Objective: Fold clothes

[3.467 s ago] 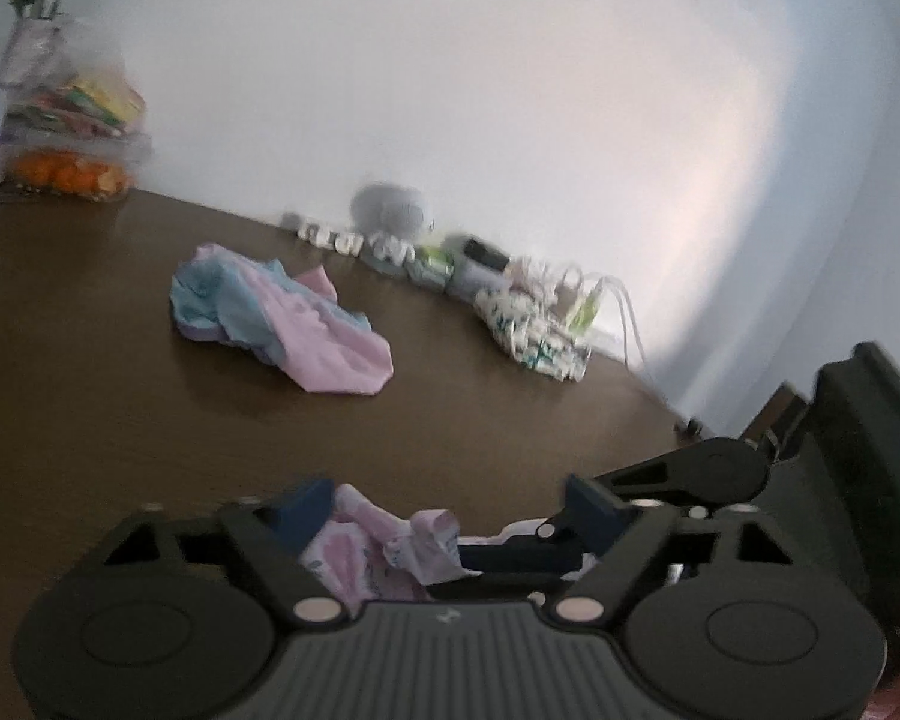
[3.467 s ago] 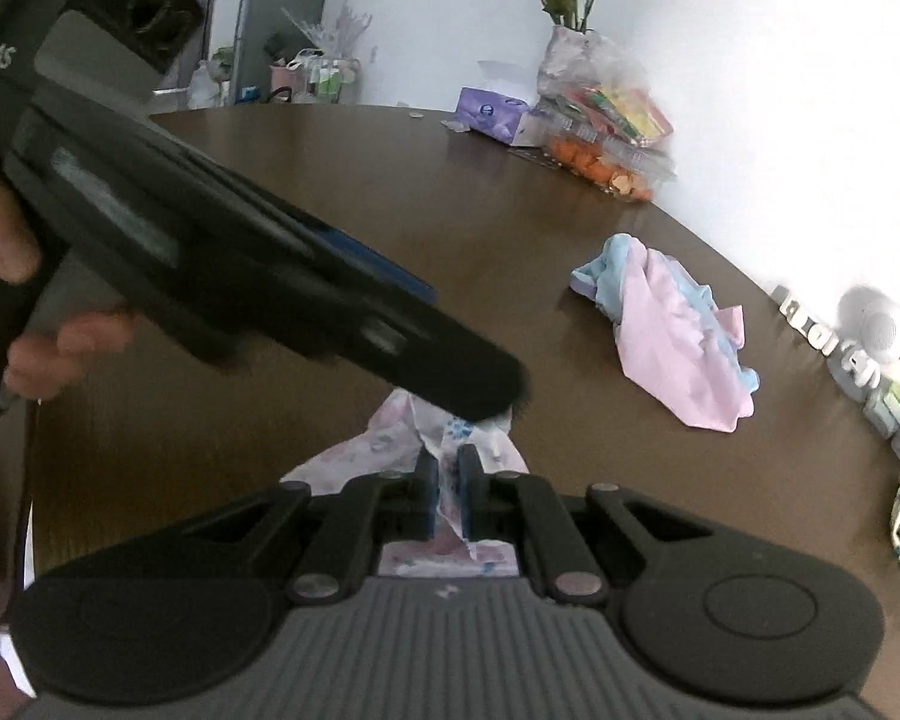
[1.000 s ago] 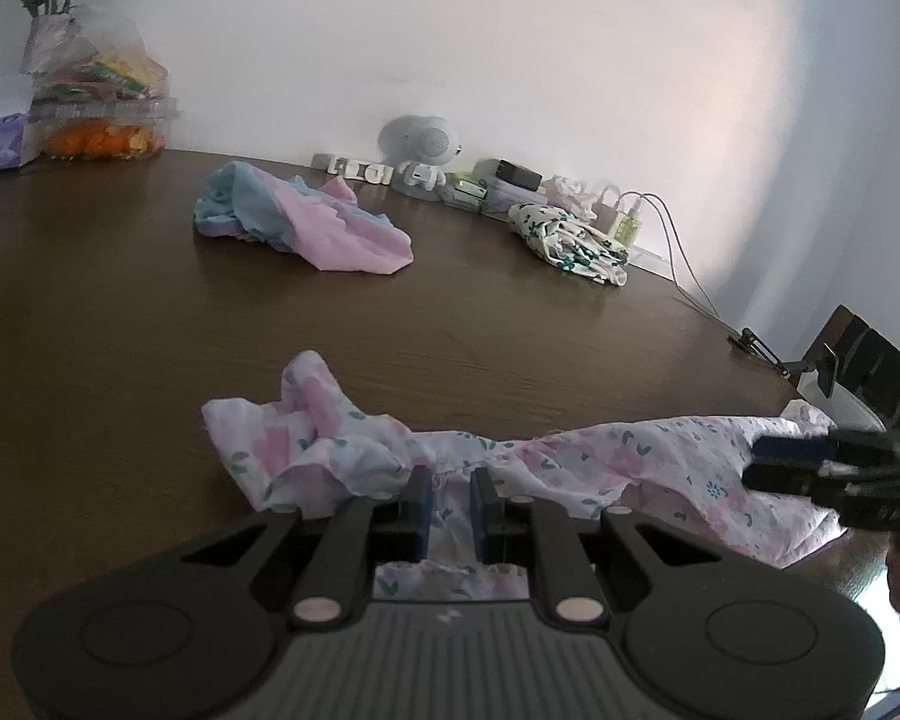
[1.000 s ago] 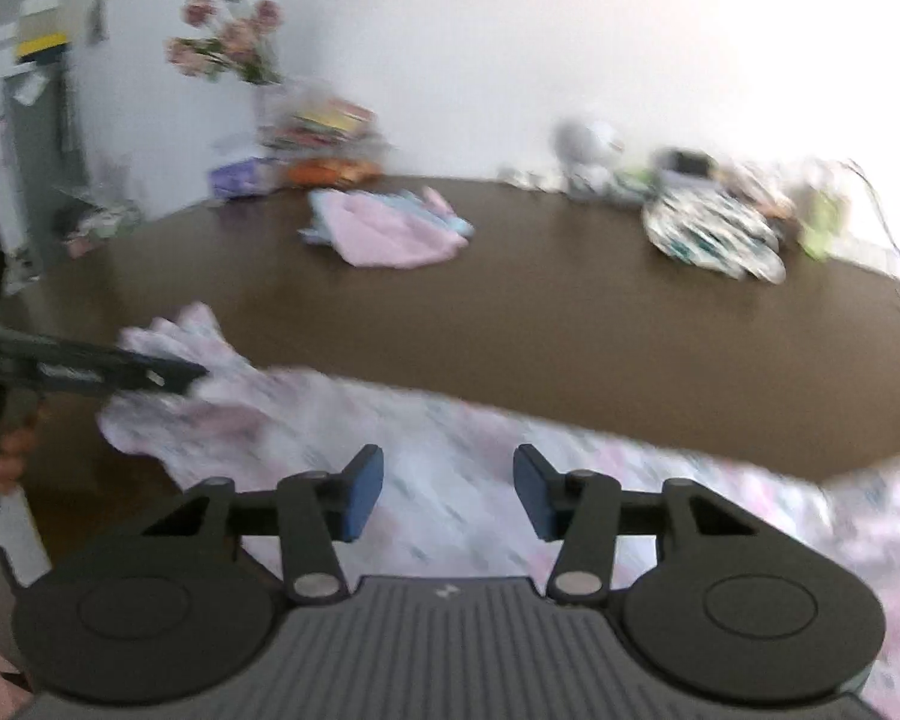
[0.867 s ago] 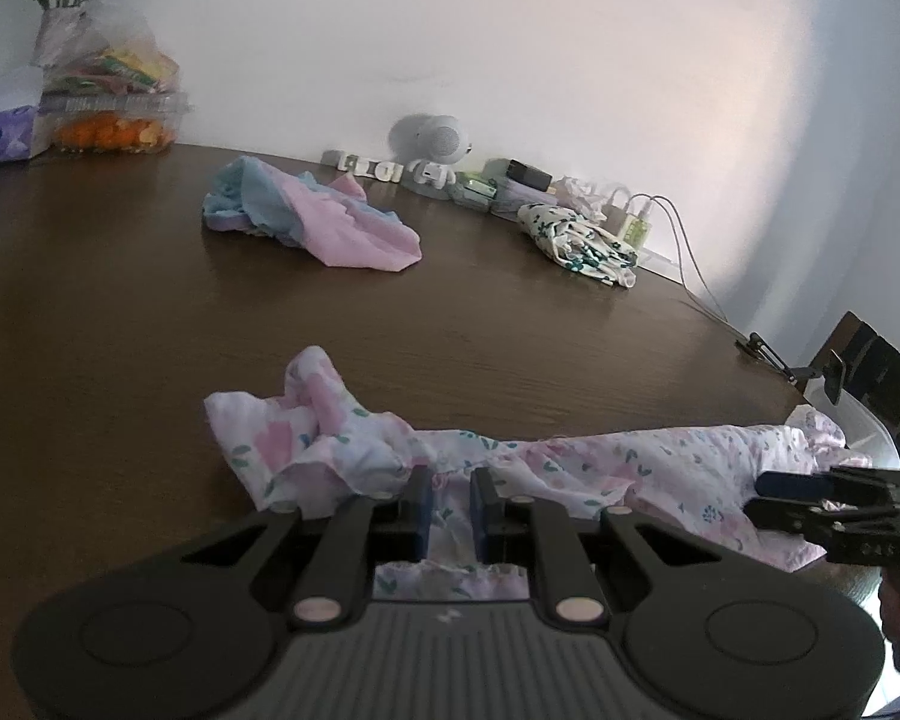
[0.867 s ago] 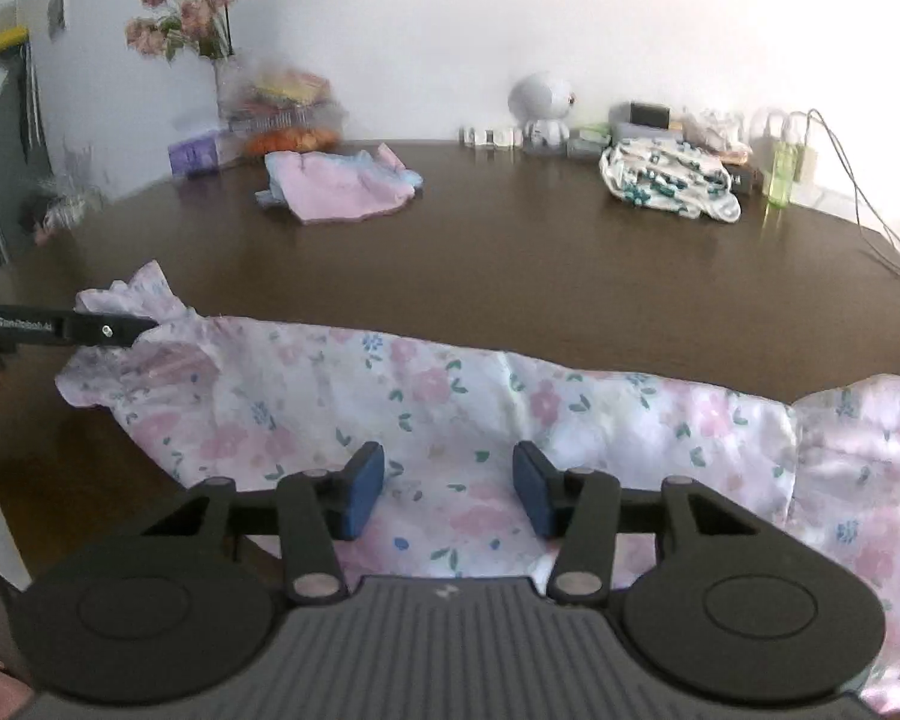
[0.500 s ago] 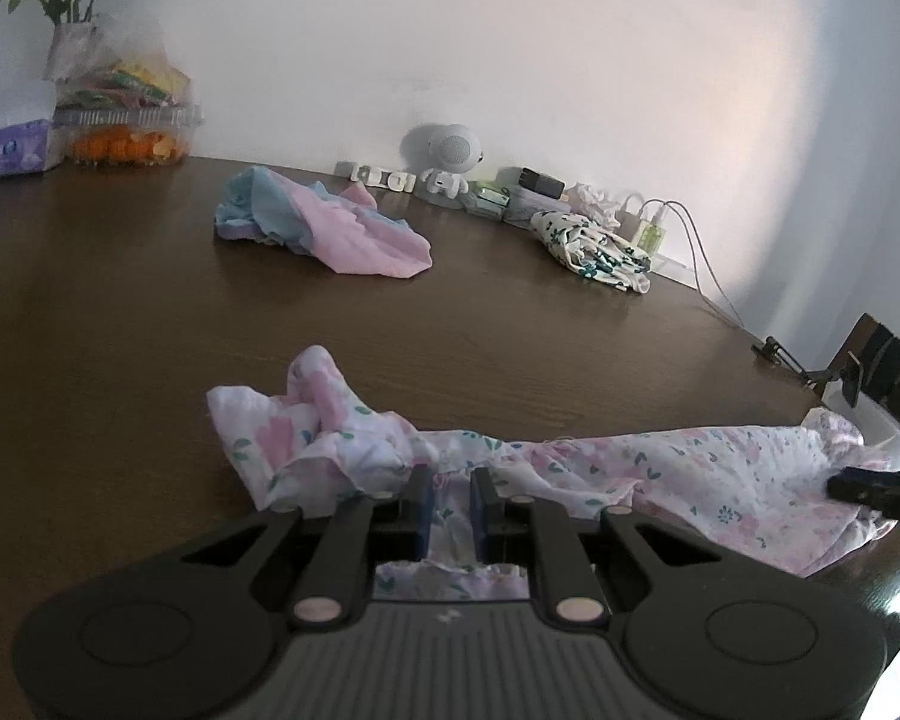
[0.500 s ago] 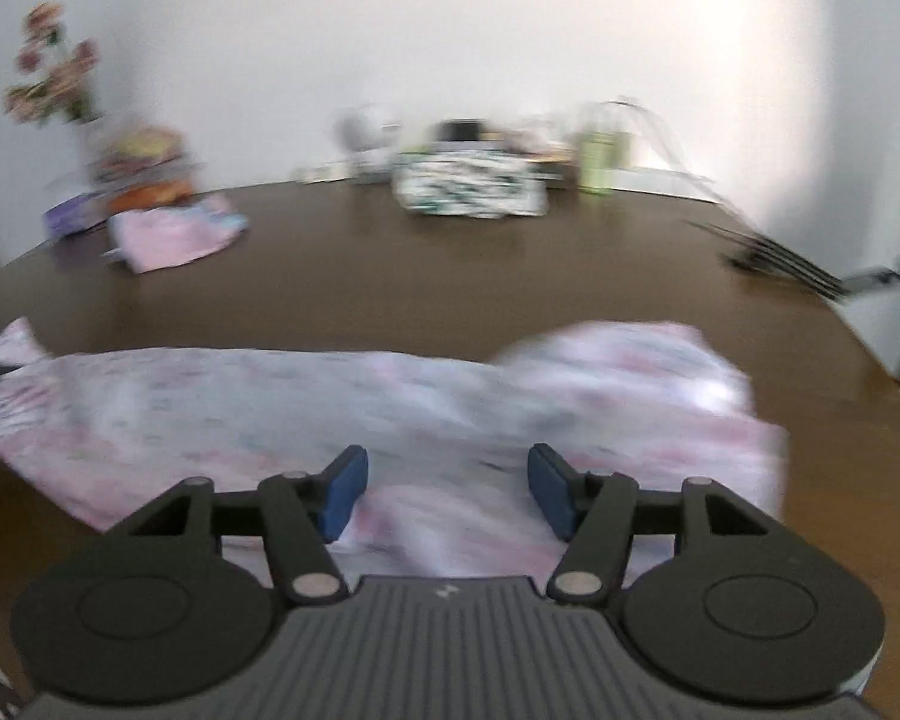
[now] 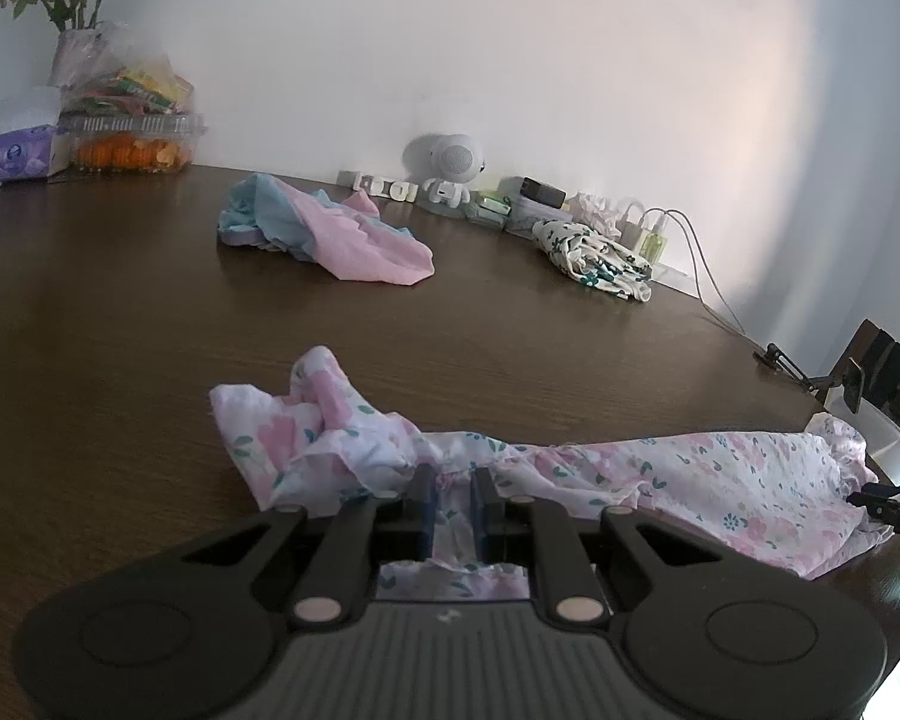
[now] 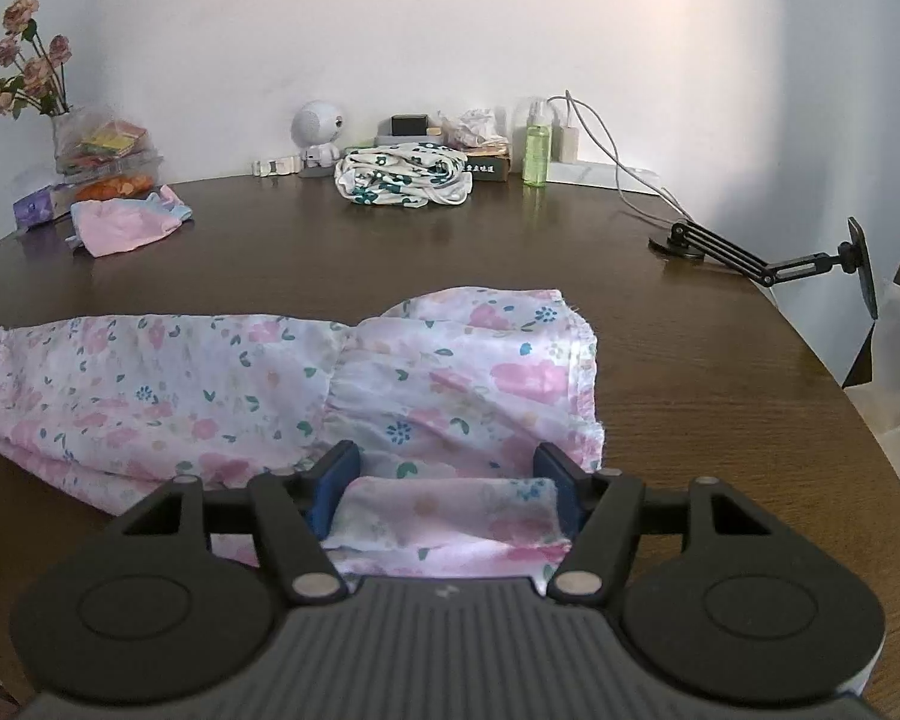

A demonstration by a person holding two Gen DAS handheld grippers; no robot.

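Presently, item one: the brown table [image 10: 690,360], round-edged, which carries everything I list. Item two: the floral garment [image 10: 222,384], pink-and-white, stretched in a long band along the near edge of the table, its long axis running side to side between my two hands; its wide hem end lies toward the right-hand edge, its bunched end [image 9: 306,432] toward the left. Item three: my left gripper [image 9: 450,498], clenched on the bunched end, cloth pinched between its blue pads. Item four: my right gripper [image 10: 447,480], released; its jaws have just been opening, and a folded flap of the hem lies slack between them, the pads not pressing on it as far as I can judge. I reckon the coming move turns on that axis: the hem end sits directly ahead of and under the right gripper, nearer to it by far than to the left, so the right hand would regrip there. Lesser items along the far edge: a pink-and-blue garment [image 9: 342,234], a green-print garment [image 10: 402,180], neither yet folded.
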